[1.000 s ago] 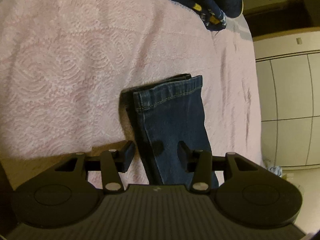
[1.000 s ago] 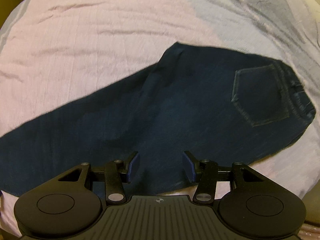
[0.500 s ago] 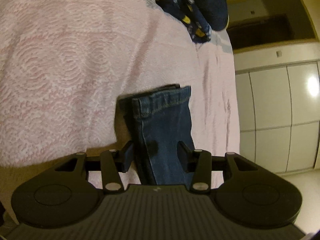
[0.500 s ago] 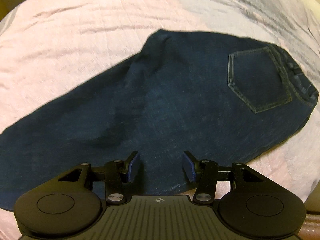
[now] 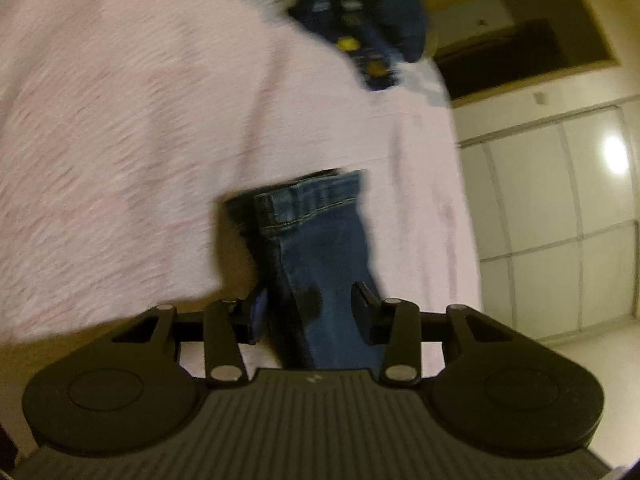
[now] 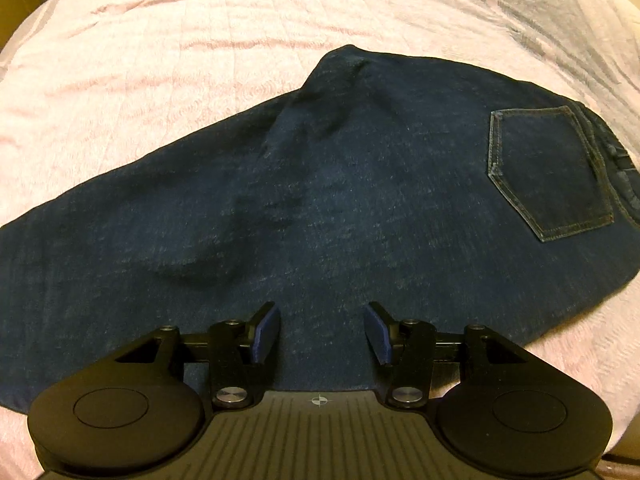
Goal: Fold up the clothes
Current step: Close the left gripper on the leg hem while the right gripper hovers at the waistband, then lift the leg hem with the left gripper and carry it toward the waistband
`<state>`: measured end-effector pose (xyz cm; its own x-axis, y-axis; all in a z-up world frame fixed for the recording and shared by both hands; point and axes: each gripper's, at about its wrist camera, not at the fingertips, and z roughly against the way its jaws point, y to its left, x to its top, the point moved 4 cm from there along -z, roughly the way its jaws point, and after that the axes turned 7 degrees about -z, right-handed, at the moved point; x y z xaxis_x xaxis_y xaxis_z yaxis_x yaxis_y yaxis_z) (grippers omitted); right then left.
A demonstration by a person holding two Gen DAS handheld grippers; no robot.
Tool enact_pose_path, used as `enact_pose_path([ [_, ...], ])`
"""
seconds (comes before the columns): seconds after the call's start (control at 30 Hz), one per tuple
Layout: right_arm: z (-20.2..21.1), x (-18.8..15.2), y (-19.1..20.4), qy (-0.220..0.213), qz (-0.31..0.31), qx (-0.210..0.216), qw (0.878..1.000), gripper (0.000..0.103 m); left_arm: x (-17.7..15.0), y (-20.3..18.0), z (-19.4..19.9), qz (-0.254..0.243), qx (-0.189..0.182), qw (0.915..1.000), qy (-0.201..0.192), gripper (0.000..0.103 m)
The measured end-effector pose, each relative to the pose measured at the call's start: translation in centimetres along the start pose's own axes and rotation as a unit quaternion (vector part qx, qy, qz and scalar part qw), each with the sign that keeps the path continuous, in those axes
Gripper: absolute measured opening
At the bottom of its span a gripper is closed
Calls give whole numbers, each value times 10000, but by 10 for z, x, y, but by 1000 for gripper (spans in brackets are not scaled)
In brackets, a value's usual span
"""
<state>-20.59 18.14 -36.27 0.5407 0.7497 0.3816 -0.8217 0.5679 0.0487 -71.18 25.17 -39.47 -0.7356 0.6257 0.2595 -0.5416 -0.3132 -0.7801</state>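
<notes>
On the pink bed cover (image 5: 140, 128), a patterned dark garment (image 5: 360, 24) lies at the far edge, near white closet doors (image 5: 552, 224) (this view is blurred). The jeans (image 6: 320, 208) lie flat on the bed, back pocket (image 6: 548, 172) up. The left tool (image 5: 308, 314) has its jaws spread, with the jeans leg between them. The right tool (image 6: 322, 330) is released, wide apart above the denim, gripping nothing.

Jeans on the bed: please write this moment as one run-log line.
jeans: flat on pink bedspread | left hand-held gripper: open, over leg hem | right hand-held gripper: open, over thigh
</notes>
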Motion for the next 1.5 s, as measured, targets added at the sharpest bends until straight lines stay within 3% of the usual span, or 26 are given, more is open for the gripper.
enact_pose_path([
  [0.17, 1, 1, -8, -12, 152, 168, 9997, 51, -7, -3, -5, -38, 40, 9999, -100, 36],
  [0.23, 1, 2, -15, -49, 228, 140, 9996, 51, -10, -12, -6, -83, -102, 9998, -130, 36],
  [0.43, 3, 9, -45, -145, 47, -9, 9999, 51, -19, -9, -15, -176, 169, 9997, -72, 31],
  [0.67, 5, 17, -74, -210, -171, -18, 9996, 51, -22, -22, -17, -695, 486, 9963, -122, 23],
  [0.93, 6, 13, -74, -199, 58, 84, 9997, 51, -21, -45, -18, -1429, 810, 9864, -88, 11],
  [1.03, 5, 15, -76, -180, 76, 188, 9996, 51, -20, -65, -15, -1896, 858, 9779, -199, 7],
  [1.17, 7, 18, -84, -176, 34, 248, 9995, 51, -30, -106, -10, -2940, 898, 9509, -344, 6],
  [1.23, 9, 21, -93, -269, -89, 106, 9995, 51, -36, -120, -10, -3215, 848, 9424, -354, 6],
  [1.33, 12, 26, -111, -369, -340, -45, 9987, 51, -42, -130, -13, -3370, 860, 9369, -361, 6],
  [1.43, 13, 31, -130, -351, -545, -71, 9979, 51, -46, -139, -13, -3388, 787, 9368, -377, 5],
  [1.5, 15, 33, -140, -363, -607, -37, 9975, 51, -54, -153, -11, -3585, 626, 9306, -386, 5],
])
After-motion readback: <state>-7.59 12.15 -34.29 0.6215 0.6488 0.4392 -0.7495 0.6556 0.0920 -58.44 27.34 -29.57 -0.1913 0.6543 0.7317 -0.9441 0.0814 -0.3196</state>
